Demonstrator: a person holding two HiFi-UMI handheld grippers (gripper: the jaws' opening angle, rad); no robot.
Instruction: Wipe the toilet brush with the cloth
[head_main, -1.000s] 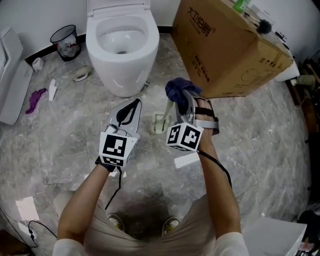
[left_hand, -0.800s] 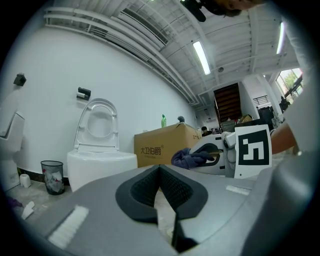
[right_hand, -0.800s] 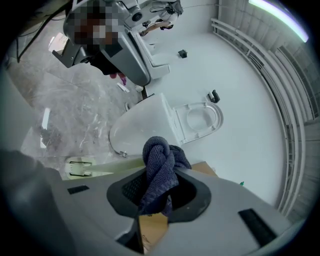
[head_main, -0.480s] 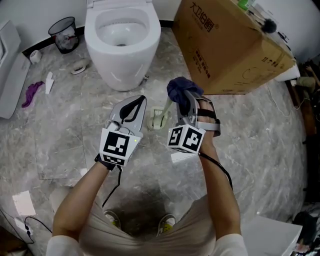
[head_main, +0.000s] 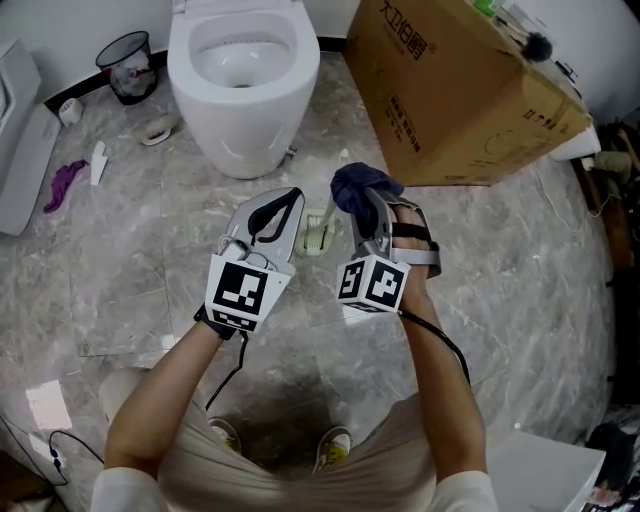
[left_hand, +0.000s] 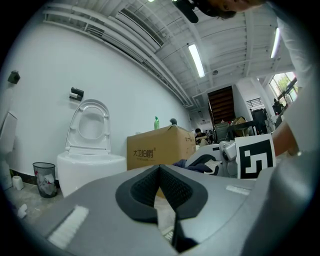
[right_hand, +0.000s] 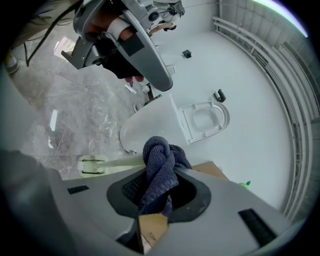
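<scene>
Since a second earlier, the left gripper (head_main: 290, 200) had slid in toward the brush (head_main: 318, 237), and the right gripper (head_main: 364, 205) had come slightly nearer too. That pale brush sat low between the two grippers, its head toward the person and its handle running up toward the cloth (head_main: 357, 186). From the right gripper view the handle appeared to end right at the dark blue cloth, though whether they touched I could not tell. The right gripper was clamped on the cloth, which bunched out past its tips. The left gripper's jaws were pressed together with nothing between them, just beside the brush head and not holding it. That was the likely trouble: with nothing steadying the brush, a wipe along the handle would probably push it across the floor (head_main: 130, 270) or tip it, and the bunched cloth might drag out of the jaws. Beyond stood the toilet (head_main: 245, 110) and a cardboard box (head_main: 450, 100).
</scene>
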